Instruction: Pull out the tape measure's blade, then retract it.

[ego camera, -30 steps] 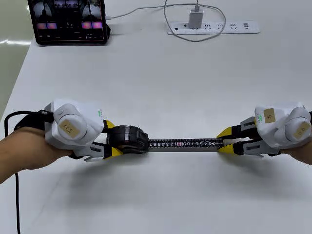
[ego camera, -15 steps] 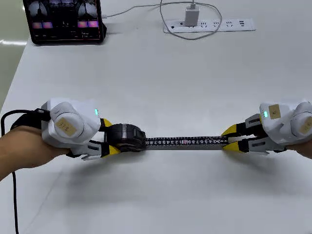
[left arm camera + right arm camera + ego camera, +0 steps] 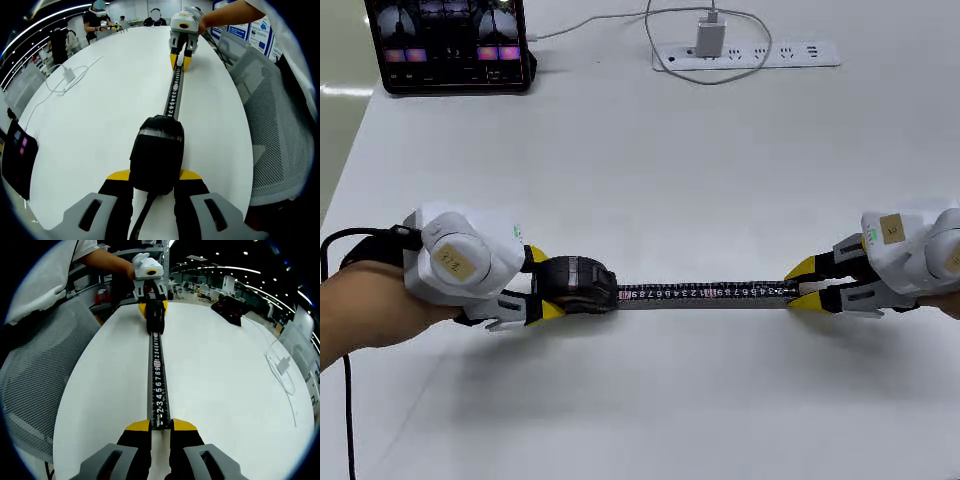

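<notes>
Jaws on both sides are clenched: my left gripper [image 3: 546, 284] clamps the black tape measure [image 3: 578, 285] by its case, and my right gripper [image 3: 801, 286] pinches the end of the blade [image 3: 705, 292]. I see the blade stretched straight between the 2 grippers, low over the white table [image 3: 670, 160].

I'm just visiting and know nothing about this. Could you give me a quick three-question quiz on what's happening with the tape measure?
1. True or false: the blade is fully wound into the case.
2. What does the left gripper hold? A the case; B the blade's tip; C nothing.
3. Fill in: the right gripper is ____ on the blade's tip.
Key: 1 false; 2 A; 3 shut.
</notes>
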`<state>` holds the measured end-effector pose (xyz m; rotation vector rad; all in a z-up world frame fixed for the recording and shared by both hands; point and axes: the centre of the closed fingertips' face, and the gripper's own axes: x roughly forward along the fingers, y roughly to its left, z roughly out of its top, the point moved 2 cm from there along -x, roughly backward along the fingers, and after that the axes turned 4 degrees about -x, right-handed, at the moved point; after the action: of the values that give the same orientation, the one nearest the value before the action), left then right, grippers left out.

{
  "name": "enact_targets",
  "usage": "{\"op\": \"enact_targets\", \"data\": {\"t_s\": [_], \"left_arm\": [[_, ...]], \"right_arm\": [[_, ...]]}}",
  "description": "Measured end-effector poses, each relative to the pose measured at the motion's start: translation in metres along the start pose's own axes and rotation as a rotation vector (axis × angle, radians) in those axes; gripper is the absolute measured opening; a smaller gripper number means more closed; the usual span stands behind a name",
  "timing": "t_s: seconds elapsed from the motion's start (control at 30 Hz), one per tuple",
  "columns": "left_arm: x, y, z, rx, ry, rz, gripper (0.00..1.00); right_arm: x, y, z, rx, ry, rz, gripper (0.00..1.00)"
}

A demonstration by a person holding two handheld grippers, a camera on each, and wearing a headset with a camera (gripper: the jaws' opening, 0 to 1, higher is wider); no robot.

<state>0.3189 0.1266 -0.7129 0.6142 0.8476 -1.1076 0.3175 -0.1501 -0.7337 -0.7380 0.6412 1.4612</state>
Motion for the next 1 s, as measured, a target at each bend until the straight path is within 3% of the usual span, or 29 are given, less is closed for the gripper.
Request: {"op": "enact_targets", "data": {"t_s": [1.0], "left_arm": [[0.000,0.000,0.000,0.002,0.004,0.002,0.26]], "right_arm": [[-0.018,0.002,-0.020,0.000,0.064,0.012,0.09]]}}
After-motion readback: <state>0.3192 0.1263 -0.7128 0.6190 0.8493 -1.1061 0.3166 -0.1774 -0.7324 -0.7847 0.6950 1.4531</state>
